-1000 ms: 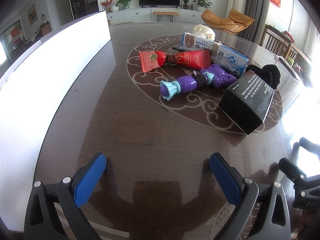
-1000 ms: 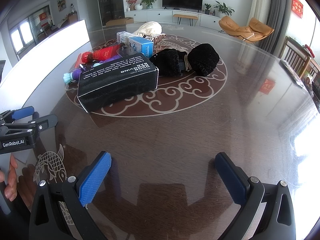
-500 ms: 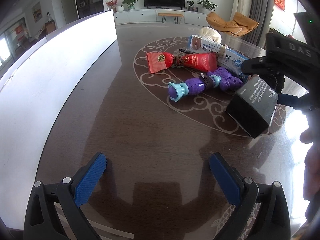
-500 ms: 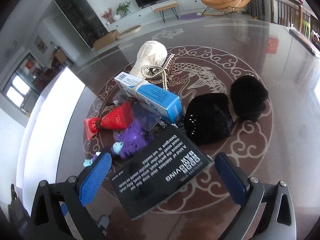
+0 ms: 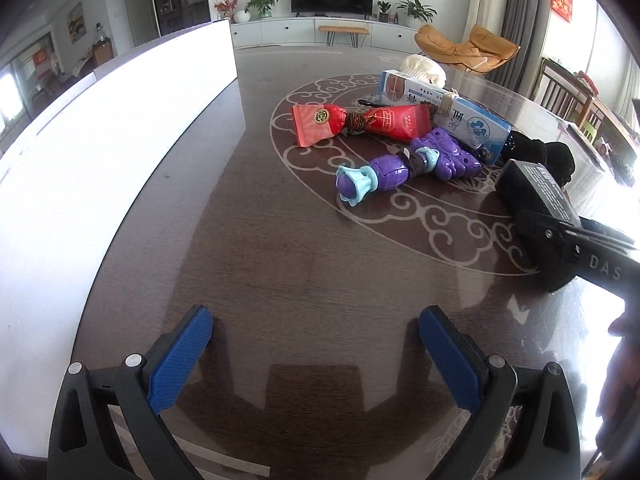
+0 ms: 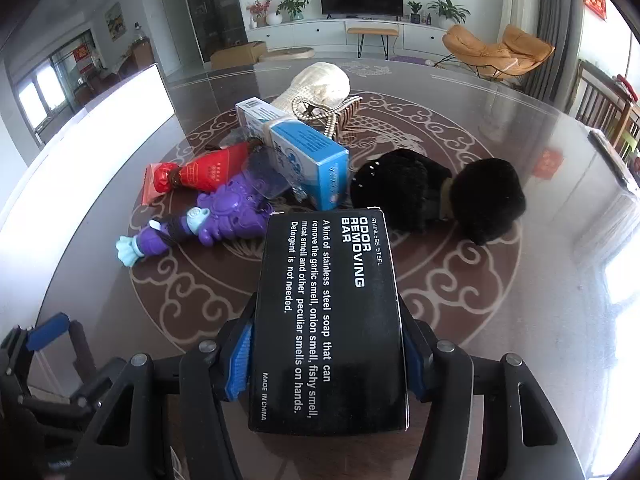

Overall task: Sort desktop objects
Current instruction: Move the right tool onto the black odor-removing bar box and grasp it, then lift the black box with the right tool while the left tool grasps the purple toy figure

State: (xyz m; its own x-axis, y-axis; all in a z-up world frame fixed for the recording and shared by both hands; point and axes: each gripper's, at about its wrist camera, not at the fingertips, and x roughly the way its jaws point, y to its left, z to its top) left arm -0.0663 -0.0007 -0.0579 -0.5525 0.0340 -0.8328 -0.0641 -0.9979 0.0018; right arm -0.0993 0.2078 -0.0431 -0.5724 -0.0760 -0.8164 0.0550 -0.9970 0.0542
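A black box (image 6: 332,264) printed "odor removing bar" lies lengthwise between the fingers of my right gripper (image 6: 326,328). The jaws are closing, and both blue pads (image 6: 240,356) touch the box's long sides. In the left wrist view the same black box (image 5: 536,192) shows at the right with the gripper's dark frame over it. My left gripper (image 5: 316,324) hovers open over bare dark table, with nothing between its fingers. Behind the box lie a purple toy (image 6: 224,216), a red packet (image 6: 204,172) and a blue-and-white carton (image 6: 304,156).
Two black furry items (image 6: 440,196) lie right of the carton, and a cream knitted hat (image 6: 320,84) lies behind it. A tall white panel (image 5: 100,160) runs along the table's left side. A hand (image 5: 624,360) shows at the right edge.
My right gripper moved in over the black box and its jaws closed from wide open onto the box's sides. The left gripper has stayed where it was, open.
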